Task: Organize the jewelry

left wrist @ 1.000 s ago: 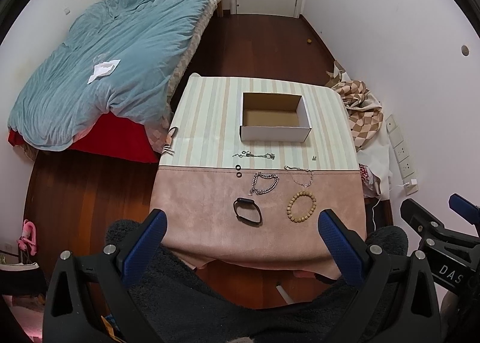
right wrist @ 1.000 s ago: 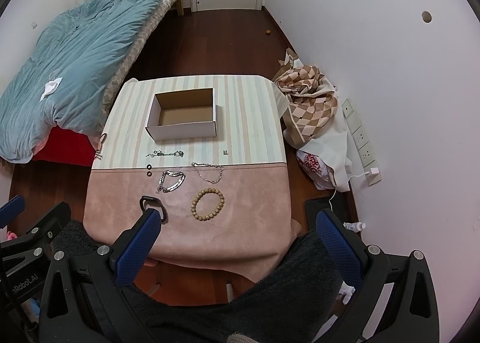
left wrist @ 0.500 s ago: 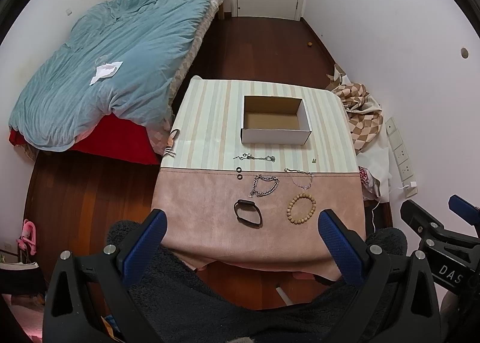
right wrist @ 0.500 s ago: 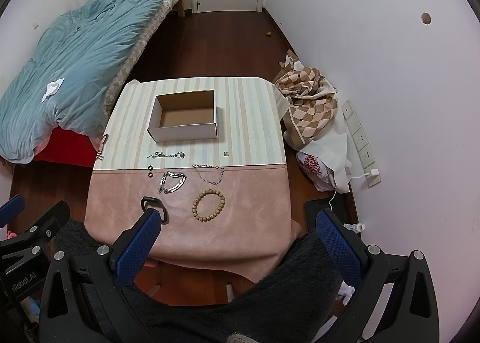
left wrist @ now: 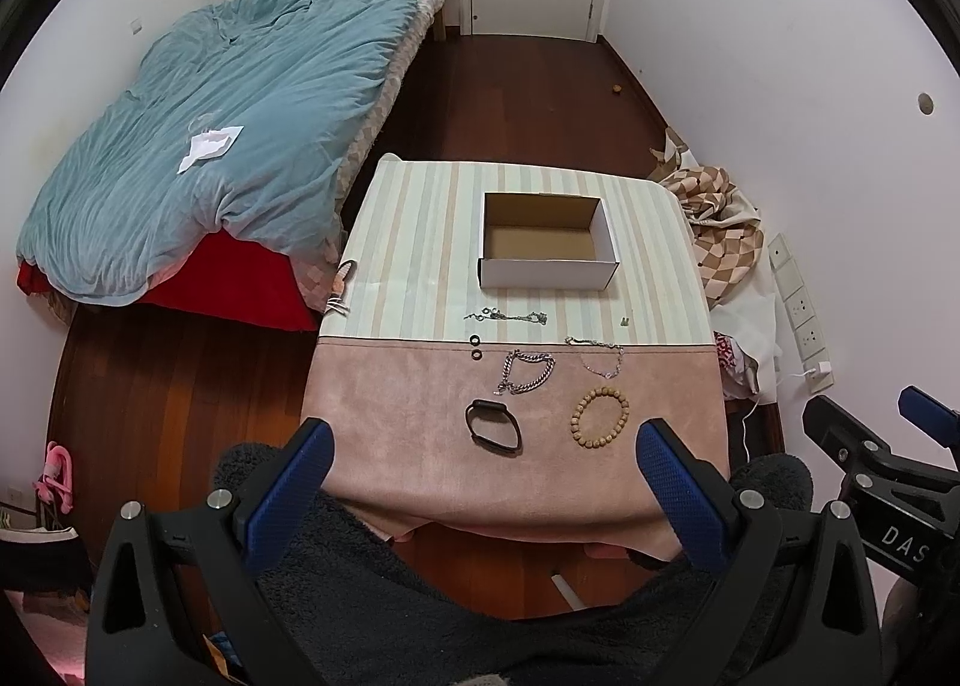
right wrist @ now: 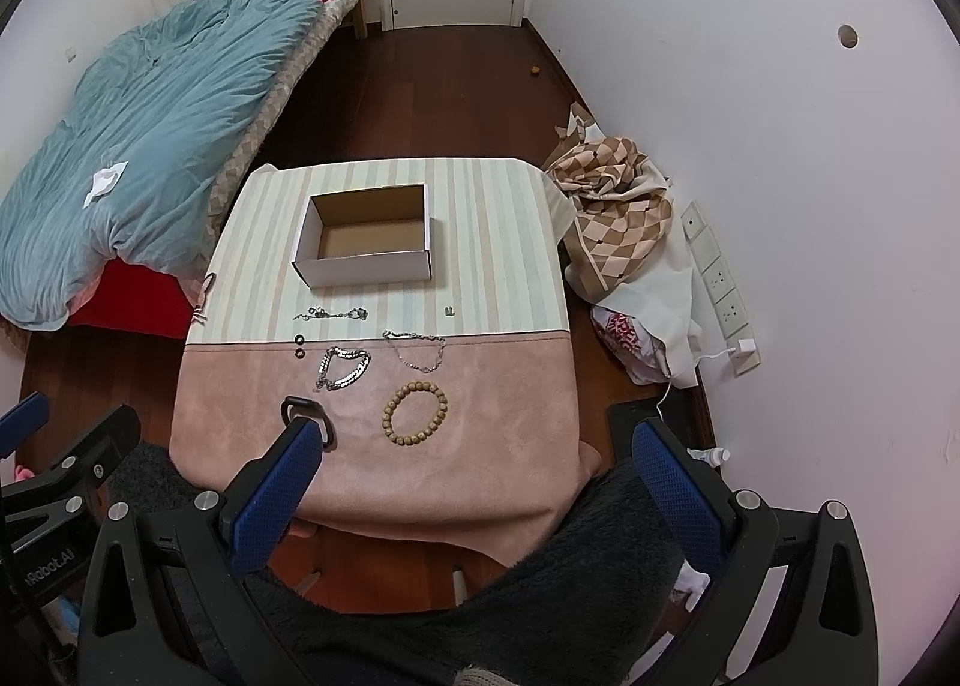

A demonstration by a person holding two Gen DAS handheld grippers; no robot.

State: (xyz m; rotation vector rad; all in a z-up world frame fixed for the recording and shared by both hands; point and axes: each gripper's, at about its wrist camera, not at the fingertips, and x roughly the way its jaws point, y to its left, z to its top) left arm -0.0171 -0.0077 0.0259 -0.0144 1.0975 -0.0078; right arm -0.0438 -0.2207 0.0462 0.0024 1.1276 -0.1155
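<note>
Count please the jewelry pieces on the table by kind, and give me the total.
Wooden bead bracelet: 1
Black band: 1
Silver chains: 3
Small black rings: 2
Tiny piece near the right edge, kind unclear: 1
Total: 8, none yet in the box.

Right gripper held wide open above a cloth-covered table. Open white box at twelve o'clock; wooden bead bracelet, silver chains and black band lie nearer, toward six
</note>
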